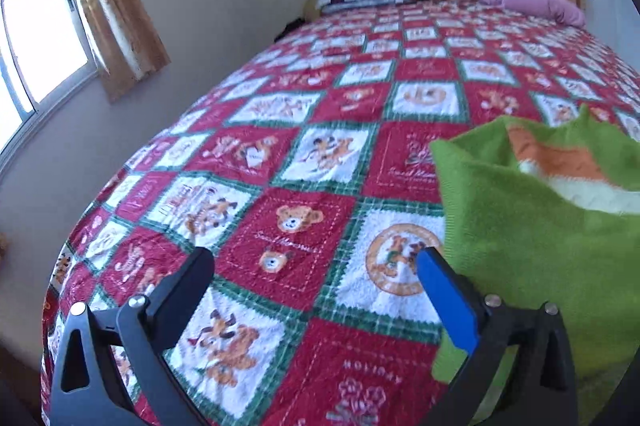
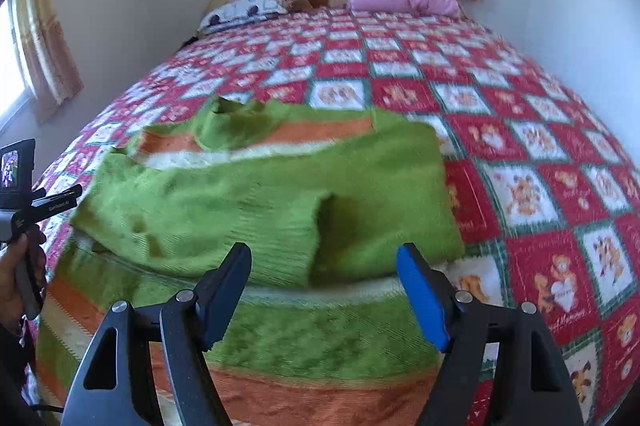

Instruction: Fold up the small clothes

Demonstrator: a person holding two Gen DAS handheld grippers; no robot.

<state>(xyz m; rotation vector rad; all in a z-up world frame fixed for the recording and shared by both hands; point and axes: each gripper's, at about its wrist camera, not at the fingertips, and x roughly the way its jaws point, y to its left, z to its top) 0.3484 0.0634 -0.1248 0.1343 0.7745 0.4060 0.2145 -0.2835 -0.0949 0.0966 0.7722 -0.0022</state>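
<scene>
Green sweater [image 2: 256, 193] lies at the quilt's [image 2: 520, 105] near edge, far half bare.

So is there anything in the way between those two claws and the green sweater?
Nothing visible. The right gripper is open right over the green sweater, with only air between. The left gripper is open over bare quilt, with the sweater directly beside its blue finger. The pillows lie far off by the headboard.
</scene>
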